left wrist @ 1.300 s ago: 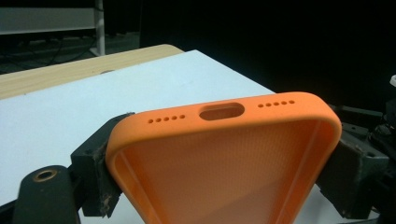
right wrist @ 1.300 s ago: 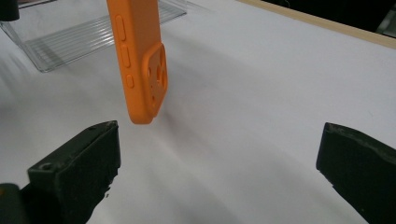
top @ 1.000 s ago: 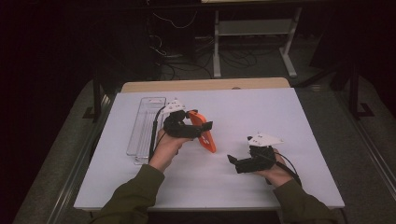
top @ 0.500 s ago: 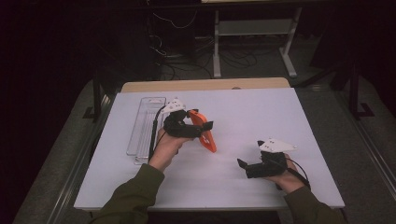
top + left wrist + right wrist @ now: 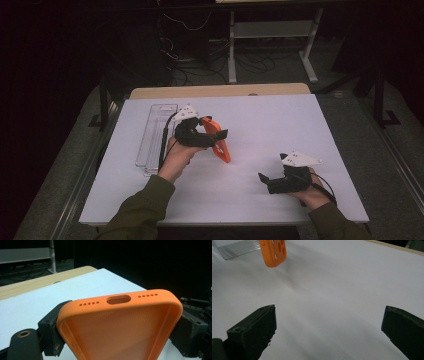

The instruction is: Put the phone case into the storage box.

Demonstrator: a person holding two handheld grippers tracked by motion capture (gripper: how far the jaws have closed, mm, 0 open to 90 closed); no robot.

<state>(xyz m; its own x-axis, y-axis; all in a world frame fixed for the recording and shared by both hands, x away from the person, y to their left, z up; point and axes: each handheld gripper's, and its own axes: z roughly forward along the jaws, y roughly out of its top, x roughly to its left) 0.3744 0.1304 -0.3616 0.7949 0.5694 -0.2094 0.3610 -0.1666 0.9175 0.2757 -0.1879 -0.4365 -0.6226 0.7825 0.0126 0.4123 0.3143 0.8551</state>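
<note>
Left gripper (image 5: 216, 140) clamped on orange phone case (image 5: 120, 322); right gripper (image 5: 329, 335) wide, empty

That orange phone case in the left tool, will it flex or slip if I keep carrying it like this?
The orange phone case is an empty thin-walled shell, so it is probably light and somewhat bendy. The left tool pinches it across both side walls, which may bow inward under pressure. Its matte, finely textured inside suggests a grippy, rubbery material, so slipping seems unlikely. It looks unlikely to break.
</note>
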